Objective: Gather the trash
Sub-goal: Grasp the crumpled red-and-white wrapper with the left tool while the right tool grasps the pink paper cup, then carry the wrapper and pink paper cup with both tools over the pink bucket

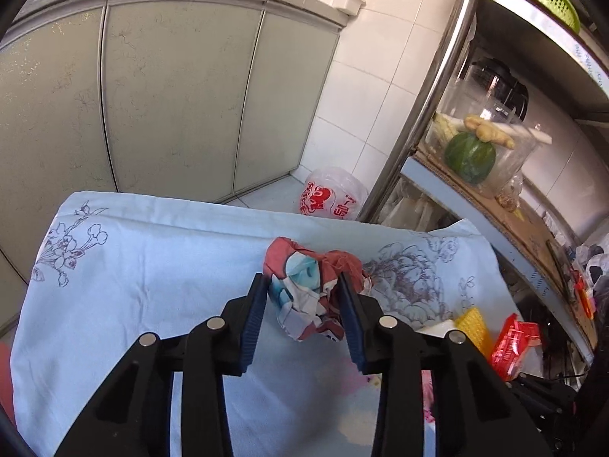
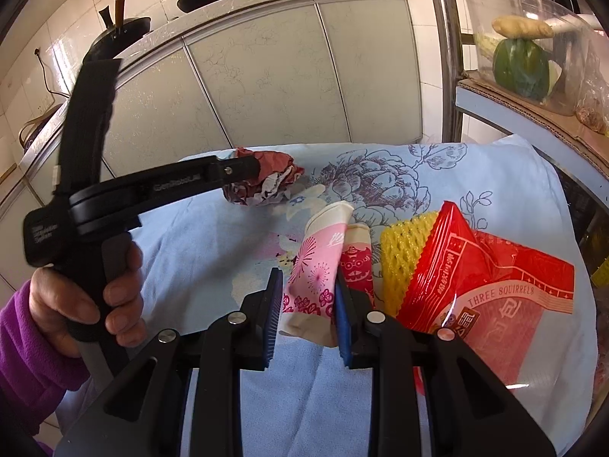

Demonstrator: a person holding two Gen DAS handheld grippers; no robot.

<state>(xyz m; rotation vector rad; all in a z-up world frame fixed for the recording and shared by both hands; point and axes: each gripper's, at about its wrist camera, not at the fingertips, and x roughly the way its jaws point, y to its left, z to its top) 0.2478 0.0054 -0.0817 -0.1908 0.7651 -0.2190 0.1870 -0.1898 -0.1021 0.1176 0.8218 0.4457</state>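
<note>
The crumpled paper (image 1: 304, 289), red and white with some blue print, sits on the far part of the tabletop (image 1: 152, 266), which is covered in a light blue cloth with flower drawings. The left claw (image 1: 302, 285) has it right between the pads; the right-hand pad looks pressed against it, the left one is about touching, so I can't tell for sure if it's gripped. From the right wrist view you can see that claw reaching in from the left, with a hand (image 2: 87, 304) in a purple sleeve on its handle.

The right claw (image 2: 309, 278) is narrow and clamped on a squashed pink paper cup (image 2: 319, 262) near the middle of the cloth. Just right of the cup lies a red patterned wrapper (image 2: 357, 266), then yellow foam netting (image 2: 403, 255), then a big red snack bag (image 2: 491, 282).

Behind the tabletop are pale green cabinet doors (image 1: 171, 95). On the floor at the far right corner sits a white plastic bag (image 1: 331, 198) with red print. To the right is a metal shelf (image 1: 456, 186) with a green melon (image 1: 470, 156) and ginger on cardboard.
</note>
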